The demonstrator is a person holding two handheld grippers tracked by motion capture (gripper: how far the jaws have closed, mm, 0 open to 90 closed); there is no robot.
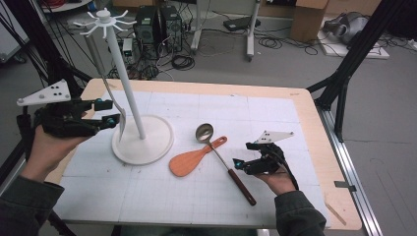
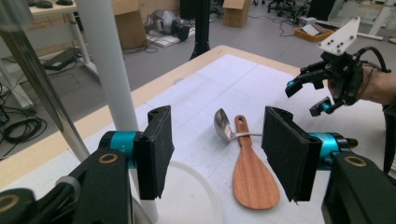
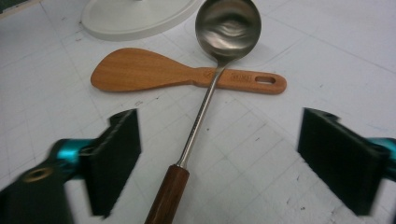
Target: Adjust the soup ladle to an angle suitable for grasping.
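The left gripper [image 1: 101,113], black with teal joints and a grey three-cornered plate on top, is held up in the person's left hand [image 1: 46,147] at the table's left side, jaws pointing rightwards. Its jaws stand apart with nothing between the pads [image 2: 156,151]. The right gripper [image 1: 244,156], of the same build (its plate tilts up to the right), rests low in the right hand [image 1: 278,179], palm up, jaws aimed left. Its jaws stand wide, gripping nothing. Dark sleeves cover both forearms.
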